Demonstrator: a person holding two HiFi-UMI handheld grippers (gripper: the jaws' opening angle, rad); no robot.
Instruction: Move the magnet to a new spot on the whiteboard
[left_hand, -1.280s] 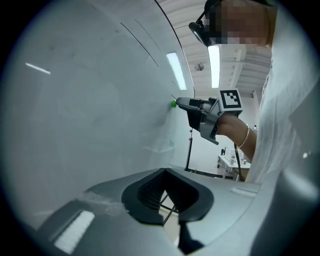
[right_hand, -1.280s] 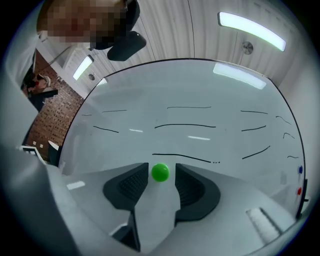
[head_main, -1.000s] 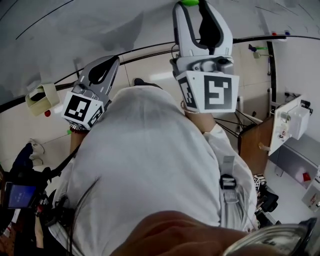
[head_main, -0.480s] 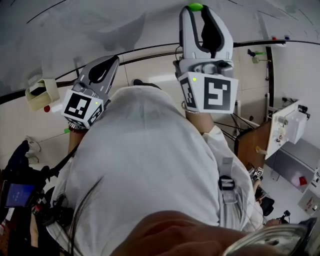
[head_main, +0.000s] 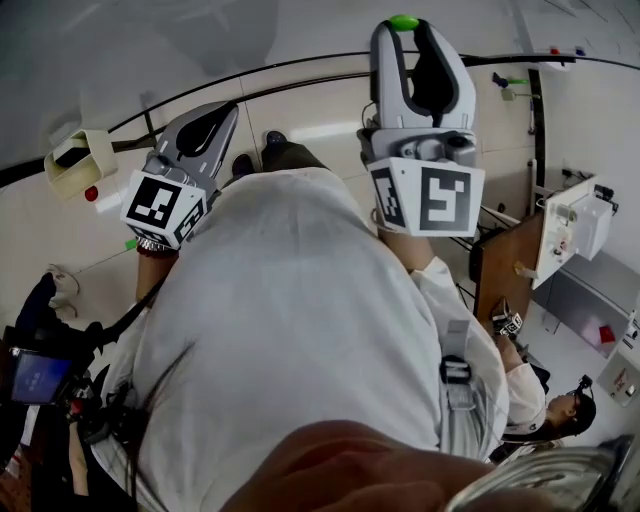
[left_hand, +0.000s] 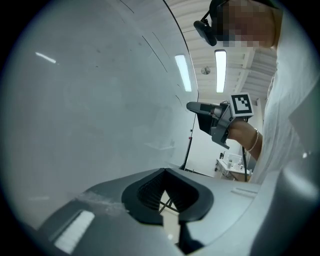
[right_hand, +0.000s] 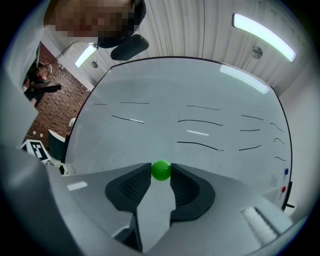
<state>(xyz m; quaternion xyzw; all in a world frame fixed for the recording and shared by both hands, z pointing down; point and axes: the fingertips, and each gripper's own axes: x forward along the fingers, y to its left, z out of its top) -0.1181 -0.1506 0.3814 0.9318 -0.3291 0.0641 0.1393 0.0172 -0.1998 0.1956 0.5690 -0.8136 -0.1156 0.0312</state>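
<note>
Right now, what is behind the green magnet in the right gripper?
The whiteboard, with thin black lines higher up. The right gripper is shut on the magnet, which covers the board directly behind it, so contact is unclear.

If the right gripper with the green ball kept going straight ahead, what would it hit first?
Most likely the whiteboard, on a bare patch below the drawn lines. The green magnet held in the right gripper would touch first.

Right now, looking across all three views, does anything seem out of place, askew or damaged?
Nothing stands out. The right tool grips the green magnet squarely between its tips in front of the whiteboard, whose only marks are thin black lines. The left tool is shut and empty.
</note>
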